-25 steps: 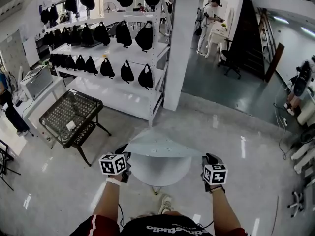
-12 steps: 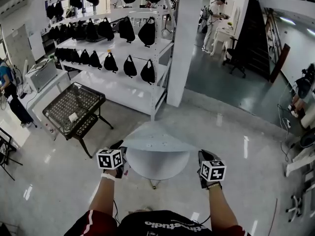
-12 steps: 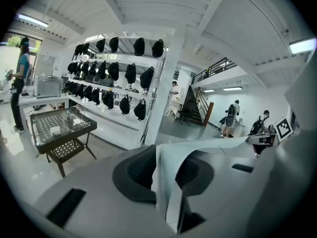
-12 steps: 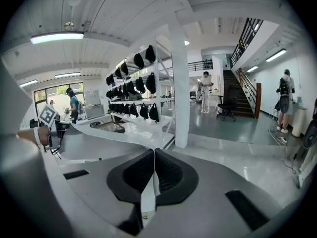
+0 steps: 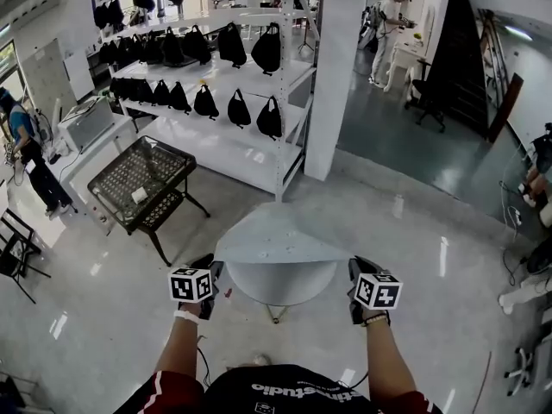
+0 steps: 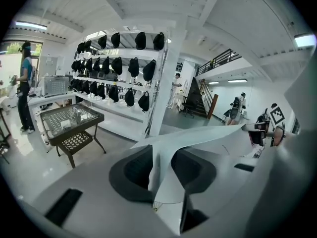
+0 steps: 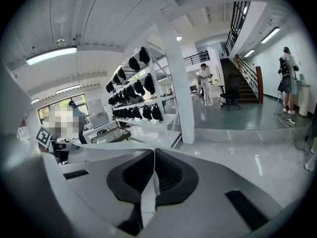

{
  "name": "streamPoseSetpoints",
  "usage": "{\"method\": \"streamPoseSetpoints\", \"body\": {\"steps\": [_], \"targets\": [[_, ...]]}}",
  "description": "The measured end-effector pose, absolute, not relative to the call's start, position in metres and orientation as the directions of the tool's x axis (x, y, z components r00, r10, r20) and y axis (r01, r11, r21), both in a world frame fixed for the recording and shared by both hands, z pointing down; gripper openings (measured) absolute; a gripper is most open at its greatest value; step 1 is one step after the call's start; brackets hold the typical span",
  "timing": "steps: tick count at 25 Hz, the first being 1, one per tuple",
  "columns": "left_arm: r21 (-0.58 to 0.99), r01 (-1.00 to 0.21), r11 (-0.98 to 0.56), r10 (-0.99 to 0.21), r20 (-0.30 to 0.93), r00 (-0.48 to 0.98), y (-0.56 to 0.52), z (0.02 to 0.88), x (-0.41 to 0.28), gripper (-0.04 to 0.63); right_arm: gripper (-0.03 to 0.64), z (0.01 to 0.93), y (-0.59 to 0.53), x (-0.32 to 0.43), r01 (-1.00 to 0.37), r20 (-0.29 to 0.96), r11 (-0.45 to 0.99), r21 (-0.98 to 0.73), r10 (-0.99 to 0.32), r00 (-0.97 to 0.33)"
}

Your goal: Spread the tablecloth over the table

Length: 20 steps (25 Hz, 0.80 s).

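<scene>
A pale grey tablecloth (image 5: 274, 238) lies stretched over the far half of a small round white table (image 5: 280, 285), whose near half is bare. My left gripper (image 5: 210, 274) is at the table's left rim. In the left gripper view (image 6: 163, 171) its jaws are opening: the dark pads (image 6: 136, 168) stand apart, with a loose fold of the cloth (image 6: 163, 182) hanging between them. My right gripper (image 5: 355, 271) holds the cloth's right near corner. In the right gripper view (image 7: 154, 175) its pads are pressed together on the thin cloth edge (image 7: 111, 146).
A black mesh side table (image 5: 142, 184) stands to the left. Behind it are white shelves (image 5: 216, 136) hung with black bags, and a white pillar (image 5: 332, 76). One person stands at the far left (image 5: 26, 158), another in the back room (image 5: 392, 24). Glossy floor surrounds the table.
My left gripper has drawn slightly away from the table's left rim. The right gripper has kept its place, and the cloth still covers the table's far half.
</scene>
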<state>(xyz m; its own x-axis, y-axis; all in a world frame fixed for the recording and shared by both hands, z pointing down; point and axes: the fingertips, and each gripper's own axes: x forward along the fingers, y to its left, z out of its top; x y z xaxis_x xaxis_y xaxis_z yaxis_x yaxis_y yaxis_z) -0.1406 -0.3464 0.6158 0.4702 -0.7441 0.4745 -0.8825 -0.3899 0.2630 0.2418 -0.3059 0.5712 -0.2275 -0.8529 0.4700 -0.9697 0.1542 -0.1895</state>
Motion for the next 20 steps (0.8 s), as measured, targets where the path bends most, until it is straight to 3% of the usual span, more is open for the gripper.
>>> {"method": "streamPoseSetpoints", "body": {"steps": [9, 14, 20], "targets": [[0.281, -0.899, -0.337, -0.781, 0.449, 0.433, -0.315, 0.617, -0.154, 0.123, 0.028, 0.583, -0.297, 0.239, -0.961, 0.477, 0.17, -0.219, -0.84, -0.258], [0.247, -0.927, -0.282, -0.863, 0.356, 0.358, -0.31, 0.593, -0.173, 0.094, 0.028, 0.591, -0.291, 0.228, -0.945, 0.469, 0.187, -0.269, -0.831, -0.299], [0.267, -0.922, -0.281, -0.881, 0.31, 0.358, -0.307, 0.574, -0.176, 0.094, 0.028, 0.614, -0.279, 0.205, -0.931, 0.495, 0.194, -0.308, -0.803, -0.331]]}}
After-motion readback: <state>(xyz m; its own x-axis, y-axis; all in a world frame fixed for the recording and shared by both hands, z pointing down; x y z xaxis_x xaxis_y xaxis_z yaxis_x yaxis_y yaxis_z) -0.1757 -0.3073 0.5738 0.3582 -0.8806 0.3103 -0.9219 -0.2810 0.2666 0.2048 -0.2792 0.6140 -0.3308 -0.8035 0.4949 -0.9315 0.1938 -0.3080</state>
